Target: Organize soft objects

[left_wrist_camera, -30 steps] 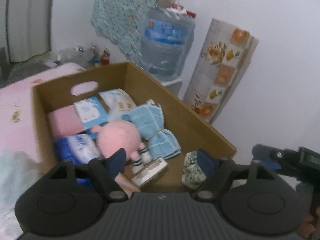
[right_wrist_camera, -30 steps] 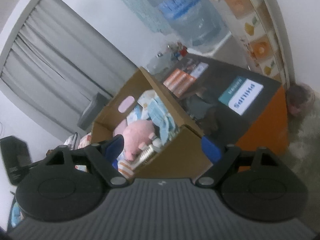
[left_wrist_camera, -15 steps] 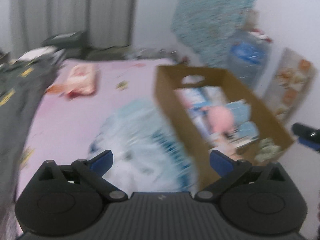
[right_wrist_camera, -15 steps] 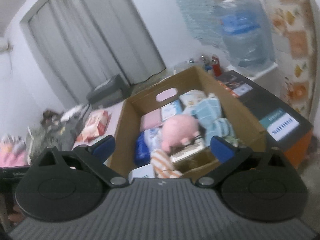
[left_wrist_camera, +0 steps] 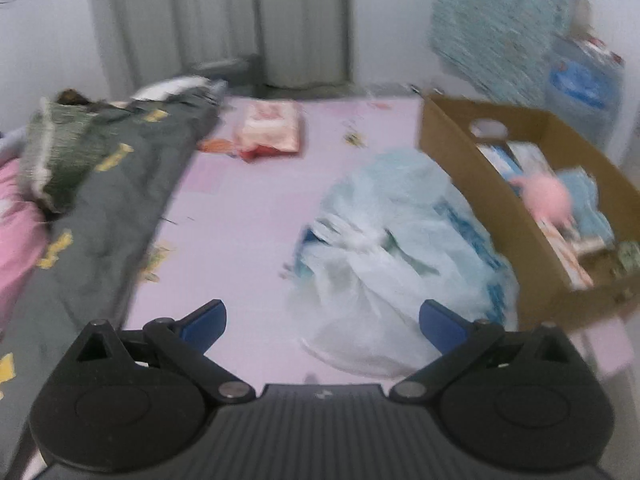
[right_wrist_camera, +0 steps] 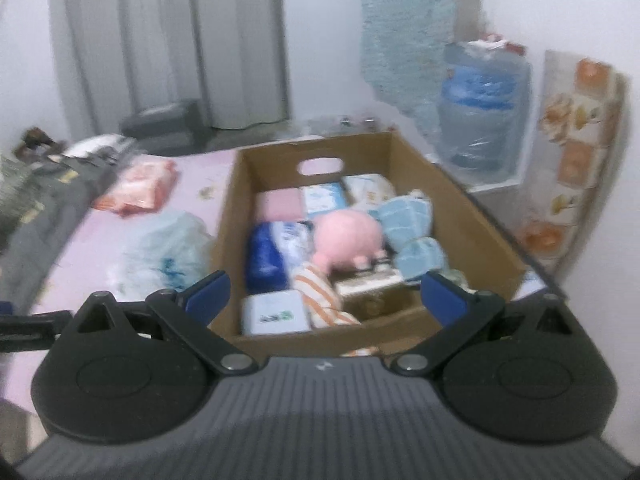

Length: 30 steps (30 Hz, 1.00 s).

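A brown cardboard box (right_wrist_camera: 460, 200) (left_wrist_camera: 488, 200) stands on the pink bed, filled with soft things: a pink plush toy (right_wrist_camera: 348, 238) (left_wrist_camera: 548, 200), blue folded towels (right_wrist_camera: 412, 228), tissue packs (right_wrist_camera: 268, 256) and an orange-striped cloth (right_wrist_camera: 320, 296). Left of the box lies a pale blue plastic bag (left_wrist_camera: 392, 248) (right_wrist_camera: 164, 248). My left gripper (left_wrist_camera: 322, 320) is open and empty, low over the bed just before the bag. My right gripper (right_wrist_camera: 324, 292) is open and empty, hovering at the box's near end.
A red-and-white pack (left_wrist_camera: 272, 128) (right_wrist_camera: 138, 188) lies farther back on the pink bed sheet (left_wrist_camera: 240, 220). A dark grey blanket (left_wrist_camera: 112, 184) is heaped at the left. A water bottle (right_wrist_camera: 480, 120) and a flowered panel (right_wrist_camera: 576, 152) stand at the wall behind the box.
Both grippers opened wider. The left view swung from the box's inside over to the bed and the plastic bag. The right view rolled level and drew back above the box.
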### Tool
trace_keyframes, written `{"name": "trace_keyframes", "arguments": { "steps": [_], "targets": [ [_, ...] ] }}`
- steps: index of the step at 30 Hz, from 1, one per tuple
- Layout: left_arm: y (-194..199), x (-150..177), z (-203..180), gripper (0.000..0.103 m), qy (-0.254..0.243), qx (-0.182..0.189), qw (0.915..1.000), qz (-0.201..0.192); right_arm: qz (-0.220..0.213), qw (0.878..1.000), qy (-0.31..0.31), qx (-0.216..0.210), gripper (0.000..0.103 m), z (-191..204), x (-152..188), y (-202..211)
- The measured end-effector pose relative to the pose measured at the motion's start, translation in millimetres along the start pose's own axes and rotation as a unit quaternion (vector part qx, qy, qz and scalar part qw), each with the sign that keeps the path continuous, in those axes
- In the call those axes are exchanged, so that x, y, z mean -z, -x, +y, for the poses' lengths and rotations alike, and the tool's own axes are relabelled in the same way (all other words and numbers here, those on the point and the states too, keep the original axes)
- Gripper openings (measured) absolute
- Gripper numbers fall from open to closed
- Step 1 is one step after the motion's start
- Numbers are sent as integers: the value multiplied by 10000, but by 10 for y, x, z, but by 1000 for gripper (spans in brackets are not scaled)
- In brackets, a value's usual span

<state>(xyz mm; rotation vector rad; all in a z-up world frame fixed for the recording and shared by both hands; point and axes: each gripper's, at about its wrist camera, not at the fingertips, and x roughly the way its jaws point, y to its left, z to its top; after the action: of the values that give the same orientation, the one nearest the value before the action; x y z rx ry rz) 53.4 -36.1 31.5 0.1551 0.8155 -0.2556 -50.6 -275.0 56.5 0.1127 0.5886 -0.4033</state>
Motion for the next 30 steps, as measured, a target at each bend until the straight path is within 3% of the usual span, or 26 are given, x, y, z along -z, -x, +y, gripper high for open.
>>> {"name": "trace_keyframes", "arguments": {
  "steps": [2, 5, 15, 30],
  "targets": [
    [-35, 31, -7, 103, 24, 246, 9996, 163, -21, 9995, 178, 242, 102, 52, 54, -15],
    [-53, 89, -63, 103, 107, 189, 9996, 158, 142, 9985, 365, 395, 102, 127, 108, -39],
    [29, 134, -277, 103, -70, 185, 9997, 119, 683, 9954, 192, -636, 102, 287, 178, -79],
    [85, 137, -377, 102, 19, 196, 9997, 137, 1186, 9878, 147, -995, 102, 324, 278, -224]
  ]
}}
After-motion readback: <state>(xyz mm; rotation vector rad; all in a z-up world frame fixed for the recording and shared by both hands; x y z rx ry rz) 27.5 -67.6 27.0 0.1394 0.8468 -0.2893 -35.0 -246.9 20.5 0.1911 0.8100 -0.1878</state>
